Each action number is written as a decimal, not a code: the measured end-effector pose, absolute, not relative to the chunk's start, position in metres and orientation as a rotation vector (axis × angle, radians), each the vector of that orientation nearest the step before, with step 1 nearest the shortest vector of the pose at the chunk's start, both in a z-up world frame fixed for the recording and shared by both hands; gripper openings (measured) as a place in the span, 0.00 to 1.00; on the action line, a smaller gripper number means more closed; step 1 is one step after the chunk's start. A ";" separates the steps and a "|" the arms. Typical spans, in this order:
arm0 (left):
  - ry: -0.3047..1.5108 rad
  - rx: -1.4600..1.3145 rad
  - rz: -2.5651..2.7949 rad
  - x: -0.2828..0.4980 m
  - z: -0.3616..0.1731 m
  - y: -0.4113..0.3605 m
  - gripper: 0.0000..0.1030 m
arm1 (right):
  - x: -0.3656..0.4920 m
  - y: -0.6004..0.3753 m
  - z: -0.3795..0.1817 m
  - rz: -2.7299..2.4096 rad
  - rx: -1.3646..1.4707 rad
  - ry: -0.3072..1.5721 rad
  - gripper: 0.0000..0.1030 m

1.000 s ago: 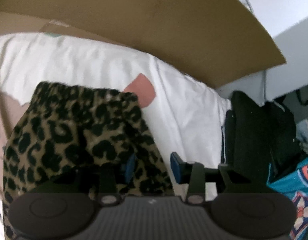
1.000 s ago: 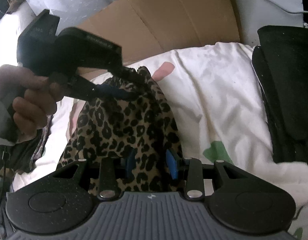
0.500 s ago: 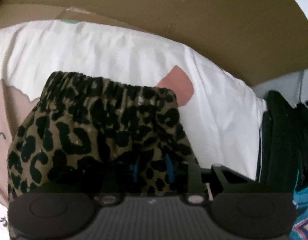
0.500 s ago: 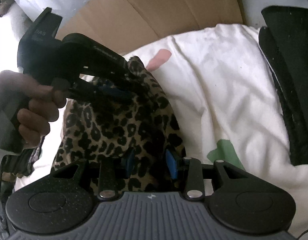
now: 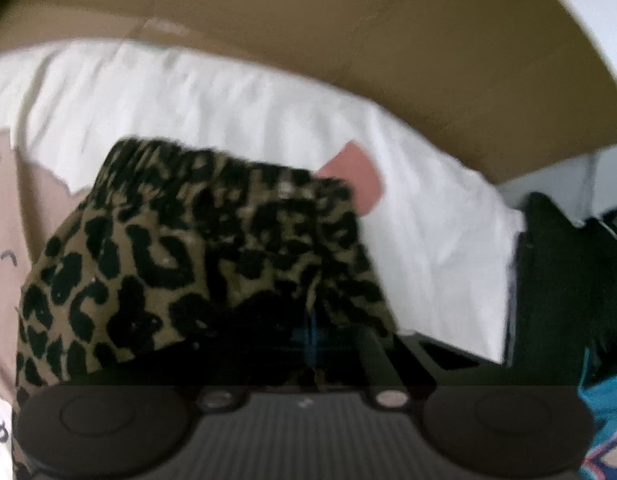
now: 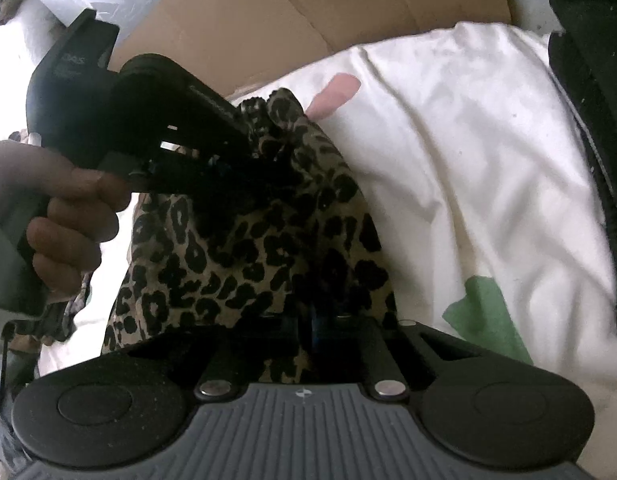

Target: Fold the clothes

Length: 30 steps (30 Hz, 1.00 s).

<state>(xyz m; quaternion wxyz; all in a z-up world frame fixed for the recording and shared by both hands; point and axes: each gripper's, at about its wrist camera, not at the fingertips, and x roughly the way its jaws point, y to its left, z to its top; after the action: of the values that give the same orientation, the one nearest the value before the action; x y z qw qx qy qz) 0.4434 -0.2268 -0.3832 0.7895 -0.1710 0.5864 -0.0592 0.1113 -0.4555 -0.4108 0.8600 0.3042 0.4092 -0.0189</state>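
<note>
- Item: leopard-print garment (image 6: 268, 240), with a gathered elastic band along its top edge; it sits centre-left in both views, on a white bedsheet (image 6: 448, 152) printed with pink and green patches.
- Left gripper (image 5: 312, 340): we see its blue pads drawn together at the lower centre of the left wrist view, with leopard cloth bunched over them. The jaws have just been closing and now pinch a fold of the garment near its right side.
- In the right wrist view the same tool enters from the upper left, carried by a hand (image 6: 60, 216), its tip buried in the cloth close to the elastic band.
- Right gripper (image 6: 308, 328): lower centre of its own view, jaws likewise just closed, pressed together on the garment's near edge, where cloth lies between and under them.
- Surroundings: brown cardboard sheet (image 5: 348, 40) across the top of both frames; black fabric mass (image 6: 588, 80) at the right edge, well apart from the garment; a teal patterned cloth (image 5: 604, 412) in the lower right corner of the left view.
- Progress, as we judge it: early. Both grips are taken, but no crisp fold shows; the garment lies rumpled and spread.
- Remaining: lift or carry one gripped edge over to the other, lay it flat, smooth it, then release.
</note>
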 end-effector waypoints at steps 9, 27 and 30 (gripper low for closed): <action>1.201 -0.395 -0.235 0.436 -0.353 -0.239 0.00 | 0.086 -0.457 -0.392 -0.086 0.670 0.789 0.00; 1.166 -0.444 -0.332 0.445 -0.396 -0.246 0.01 | 0.063 -0.469 -0.397 -0.145 0.801 0.872 0.15; 1.170 -0.441 -0.347 0.447 -0.398 -0.245 0.01 | 0.053 -0.467 -0.402 -0.125 0.806 0.890 0.25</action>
<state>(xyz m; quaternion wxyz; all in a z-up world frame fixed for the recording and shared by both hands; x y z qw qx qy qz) 0.4465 -0.2450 -0.3979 0.7968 -0.2052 0.5448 -0.1617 0.0529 -0.4674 -0.4023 0.8234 0.3789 0.4183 -0.0588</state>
